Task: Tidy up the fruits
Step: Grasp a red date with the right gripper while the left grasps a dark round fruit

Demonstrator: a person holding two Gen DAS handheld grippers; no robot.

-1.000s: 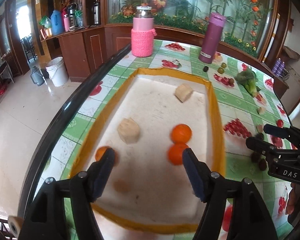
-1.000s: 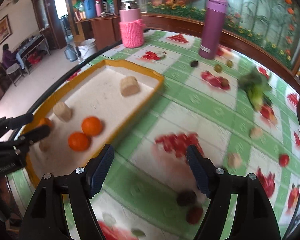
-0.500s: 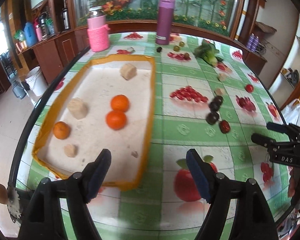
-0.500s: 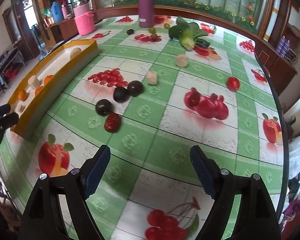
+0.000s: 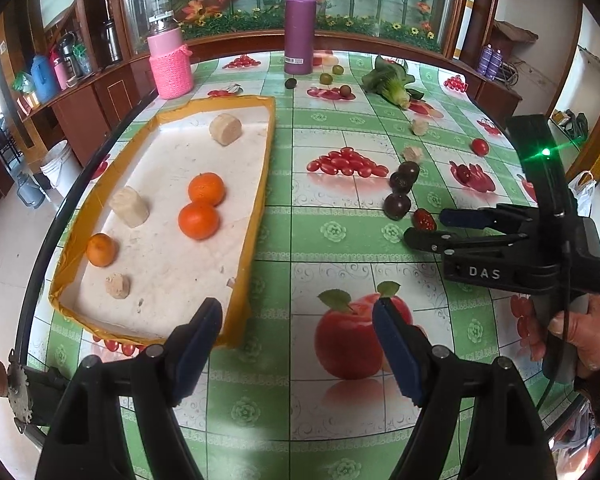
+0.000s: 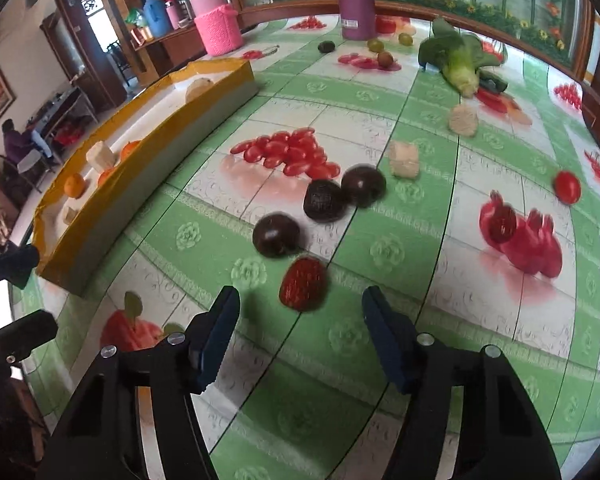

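A red strawberry (image 6: 303, 283) lies on the green fruit-print tablecloth between the tips of my right gripper (image 6: 300, 304). Its jaws are closing, with a gap left on both sides of the berry. In the left wrist view the right gripper (image 5: 426, 225) reaches in from the right to the strawberry (image 5: 424, 219). Three dark plums (image 6: 276, 235) (image 6: 324, 200) (image 6: 363, 185) lie just beyond. A yellow-rimmed tray (image 5: 260, 184) holds three oranges (image 5: 206, 189) (image 5: 199, 220) (image 5: 101, 249) and beige chunks. My left gripper (image 5: 296, 320) hangs open and empty by the tray's near right corner.
A purple flask (image 5: 300, 28) and a pink knitted jar (image 5: 170, 62) stand at the back, with a green vegetable (image 5: 392, 82) and small fruits near them. Beige chunks (image 6: 404, 159) (image 6: 463, 120) and a cherry tomato (image 6: 567, 187) lie on the cloth. The table's edge curves along the tray's left side.
My left gripper drew back from over the tray to its near right corner. My right gripper swung over and sank to the strawberry, and its jaws narrowed.
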